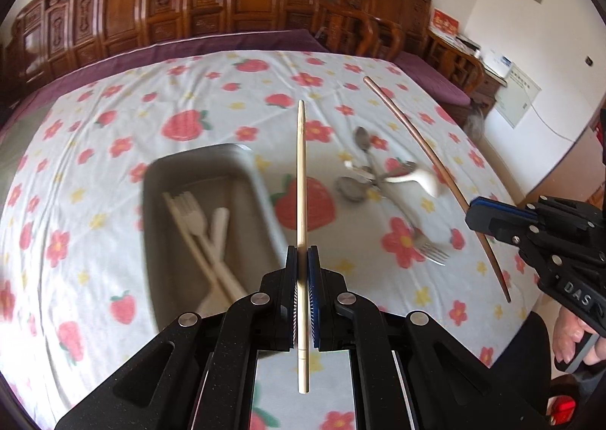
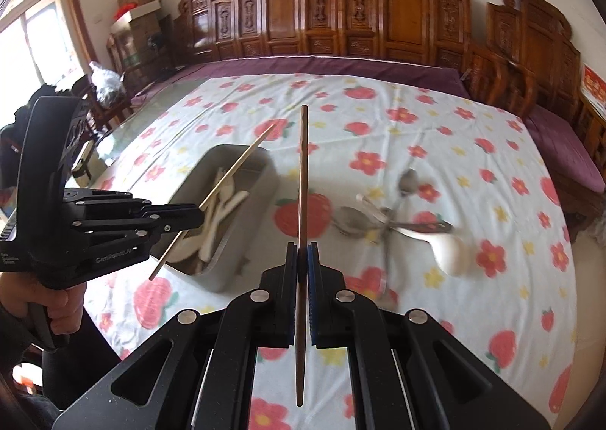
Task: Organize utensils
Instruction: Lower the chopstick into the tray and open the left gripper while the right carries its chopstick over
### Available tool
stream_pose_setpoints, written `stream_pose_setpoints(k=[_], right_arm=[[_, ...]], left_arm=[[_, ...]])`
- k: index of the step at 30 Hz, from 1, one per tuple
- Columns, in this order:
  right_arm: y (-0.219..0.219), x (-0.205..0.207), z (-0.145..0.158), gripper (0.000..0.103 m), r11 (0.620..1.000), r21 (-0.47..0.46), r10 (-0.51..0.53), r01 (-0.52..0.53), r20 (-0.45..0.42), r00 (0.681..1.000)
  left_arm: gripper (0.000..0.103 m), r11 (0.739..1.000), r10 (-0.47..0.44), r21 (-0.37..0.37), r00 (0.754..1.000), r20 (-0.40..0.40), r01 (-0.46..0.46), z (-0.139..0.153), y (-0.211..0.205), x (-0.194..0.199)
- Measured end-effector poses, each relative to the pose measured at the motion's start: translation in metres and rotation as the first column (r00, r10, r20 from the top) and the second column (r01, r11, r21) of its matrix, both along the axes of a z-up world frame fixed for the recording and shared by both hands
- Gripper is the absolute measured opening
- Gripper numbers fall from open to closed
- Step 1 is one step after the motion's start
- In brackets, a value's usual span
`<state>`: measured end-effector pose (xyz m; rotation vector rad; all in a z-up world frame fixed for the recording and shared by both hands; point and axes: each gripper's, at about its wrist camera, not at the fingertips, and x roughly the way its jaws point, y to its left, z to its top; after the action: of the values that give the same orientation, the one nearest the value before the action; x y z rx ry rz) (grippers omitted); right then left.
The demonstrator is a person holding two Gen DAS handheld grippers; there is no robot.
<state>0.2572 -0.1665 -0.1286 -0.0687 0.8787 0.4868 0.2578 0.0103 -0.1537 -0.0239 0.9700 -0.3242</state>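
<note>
My left gripper (image 1: 302, 252) is shut on a pale bamboo chopstick (image 1: 301, 180), held above the table beside the grey tray (image 1: 246, 164). It also shows in the right wrist view (image 2: 199, 212), chopstick (image 2: 242, 161) slanting over the tray (image 2: 265, 168). My right gripper (image 2: 302, 252) is shut on a dark brown chopstick (image 2: 303, 172); it shows in the left wrist view (image 1: 471, 216) with its chopstick (image 1: 428, 149). The tray holds pale plastic forks and a knife (image 1: 200, 229). A pile of metal spoons and a white spoon (image 1: 378, 176) lies to the right, with a metal fork (image 1: 431, 250).
The table has a strawberry and flower cloth (image 1: 113, 149) over a purple cover. Carved wooden chairs (image 1: 212, 2) stand along the far side and at the right (image 2: 530, 51). The spoon pile also shows in the right wrist view (image 2: 397, 225).
</note>
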Motion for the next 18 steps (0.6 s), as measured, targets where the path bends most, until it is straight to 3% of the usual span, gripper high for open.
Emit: stream_pose_setpoints(k=[9,18], right_arm=[[0.049,0.005,0.003,0.006,0.997,-0.046,0.066,-0.066,-0.001,0.998],[0.071,0.01,-0.003,0.006,0.994,-0.058,0.091,-0.092,-0.025,0.996]], left_arm=[[0.005,0.995,0.085,-0.053,0.996,-0.02,-0.086,-0.019,0.047,0.019],[0.005,0.991,0.102,-0.08,0.994,-0.036,-0.104,-0.028,0.057,0.026]])
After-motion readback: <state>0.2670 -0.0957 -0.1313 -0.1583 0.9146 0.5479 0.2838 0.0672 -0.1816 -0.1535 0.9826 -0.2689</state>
